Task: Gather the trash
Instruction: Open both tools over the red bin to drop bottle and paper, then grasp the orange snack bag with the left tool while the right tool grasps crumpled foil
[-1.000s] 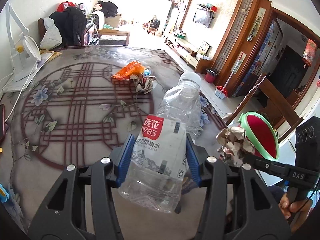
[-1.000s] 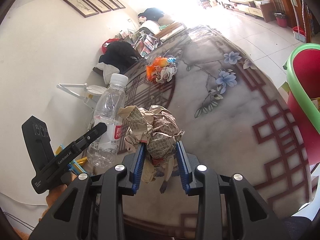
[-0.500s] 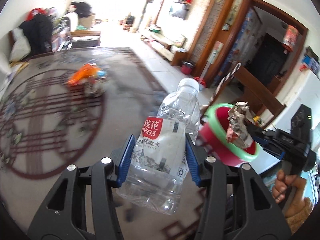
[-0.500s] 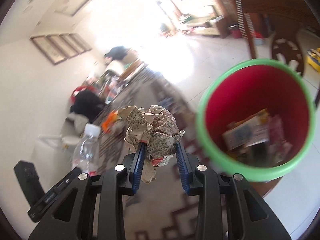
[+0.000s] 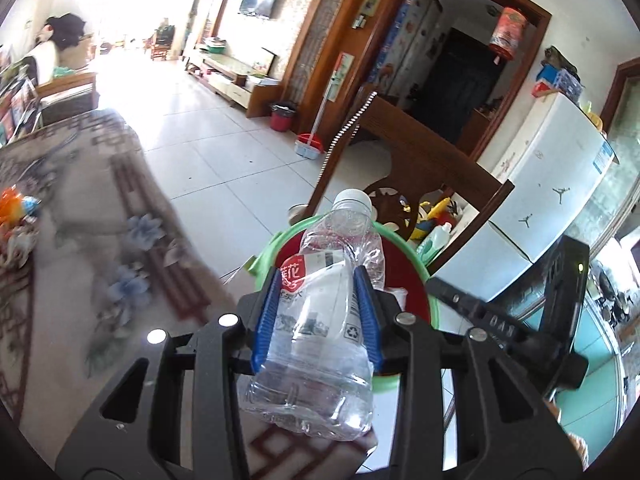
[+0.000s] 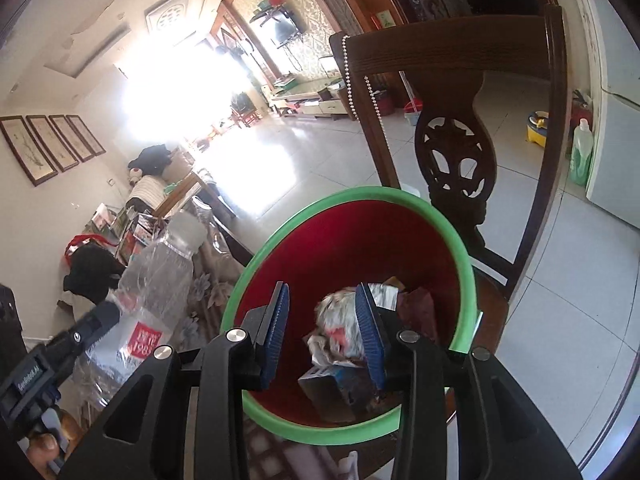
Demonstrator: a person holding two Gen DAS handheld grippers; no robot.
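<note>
The right gripper (image 6: 324, 332) stands wide and empty over the bin (image 6: 464, 264), low centre of its frame; the crumpled paper (image 6: 340, 320) lies blurred just beneath, seemingly loose among the trash. The left gripper (image 5: 318, 312) clamps the clear plastic bottle (image 5: 320, 336), cap toward the bin's green rim (image 5: 276, 244), at lower centre. The step in hand is judged to be dumping; next the bottle should be carried over the mouth and let go. The bin holds paper, a small box (image 6: 332, 392) and dark red scraps. More litter (image 5: 16, 208) lies on the table at the left edge.
</note>
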